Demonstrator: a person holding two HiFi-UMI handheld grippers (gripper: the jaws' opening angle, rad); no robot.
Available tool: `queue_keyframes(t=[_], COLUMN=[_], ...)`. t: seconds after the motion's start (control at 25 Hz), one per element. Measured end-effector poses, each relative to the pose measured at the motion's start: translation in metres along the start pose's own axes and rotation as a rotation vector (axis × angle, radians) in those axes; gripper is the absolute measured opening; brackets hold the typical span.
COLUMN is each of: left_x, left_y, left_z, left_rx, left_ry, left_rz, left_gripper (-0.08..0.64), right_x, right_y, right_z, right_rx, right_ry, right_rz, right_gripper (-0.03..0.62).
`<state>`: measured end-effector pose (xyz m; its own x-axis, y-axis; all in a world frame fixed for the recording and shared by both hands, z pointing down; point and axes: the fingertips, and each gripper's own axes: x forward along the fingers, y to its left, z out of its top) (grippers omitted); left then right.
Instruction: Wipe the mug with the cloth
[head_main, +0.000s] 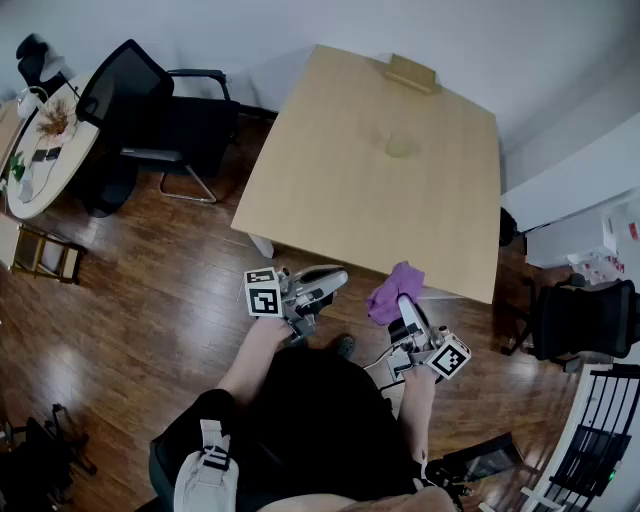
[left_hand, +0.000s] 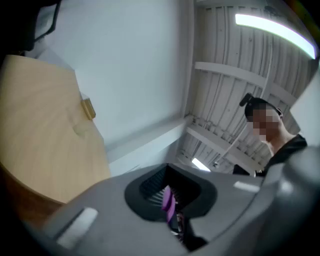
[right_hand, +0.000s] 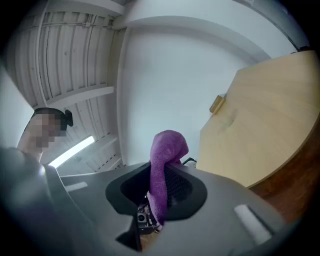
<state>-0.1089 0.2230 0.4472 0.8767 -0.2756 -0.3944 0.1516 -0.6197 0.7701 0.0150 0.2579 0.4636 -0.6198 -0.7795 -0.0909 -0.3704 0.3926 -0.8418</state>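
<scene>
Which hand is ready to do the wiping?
Right. The right gripper is shut on the purple cloth. The left gripper is shut and apart from it.

Floor: dark reddish wood boards (head_main: 130, 330), glossy, with light patches reflected on them.

Walls: plain white wall (head_main: 300, 25) along the far side.

Ceiling, from the gripper views: white, ribbed with beams; one long strip light (left_hand: 275, 30), lit.

Furniture: pale wooden table (head_main: 330, 200), roughly square, set at a slant; small wooden block (head_main: 411, 72) at its far edge. Black mesh-back office chair (head_main: 150, 120) just left of the table. Round pale table (head_main: 75, 150) at the far left, cluttered; a dried plant (head_main: 55, 118) stands on it. Low wooden stool (head_main: 45, 255) near it. Second black chair (head_main: 585, 320) at right, beside a white unit (head_main: 575, 195). Black rack (head_main: 600, 440) in the near right corner.
</scene>
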Motion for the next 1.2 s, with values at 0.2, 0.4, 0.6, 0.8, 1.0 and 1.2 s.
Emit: queue_keyframes(t=[0.2,0.4,0.6,0.8,1.0,1.2], left_x=[-0.002,-0.012,-0.017,-0.010,-0.001,0.014], left_y=[0.003,0.002,0.002,0.003,0.017,0.051], left_z=[0.002,0.006,0.010,0.012,0.019,0.038], left_rx=[-0.005,-0.003,-0.002,0.012,0.033,0.074], left_ry=[-0.006,-0.009,-0.006,-0.001,0.006,0.022], left_rz=[0.003,-0.002,-0.009,-0.005,0.020,0.098], left_gripper=[0.015,0.014,0.012,0.012,0.008,0.006], right_x=[0.002,0.007,0.015,0.015,0.031,0.066], right_y=[-0.001,0.002,0.009,0.003,-0.013,-0.048], right_z=[-0.001,-0.008,-0.011,-0.006,0.005,0.024], right_rx=[0.004,-0.018,-0.019,-0.013,0.009,0.056], right_ry=[0.003,0.008,-0.004,-0.006,0.004,0.036], right_rz=[-0.010,-0.024,-0.008,-0.010,0.001,0.034], right_gripper=[0.064,0.064,0.064,0.064,0.064,0.064])
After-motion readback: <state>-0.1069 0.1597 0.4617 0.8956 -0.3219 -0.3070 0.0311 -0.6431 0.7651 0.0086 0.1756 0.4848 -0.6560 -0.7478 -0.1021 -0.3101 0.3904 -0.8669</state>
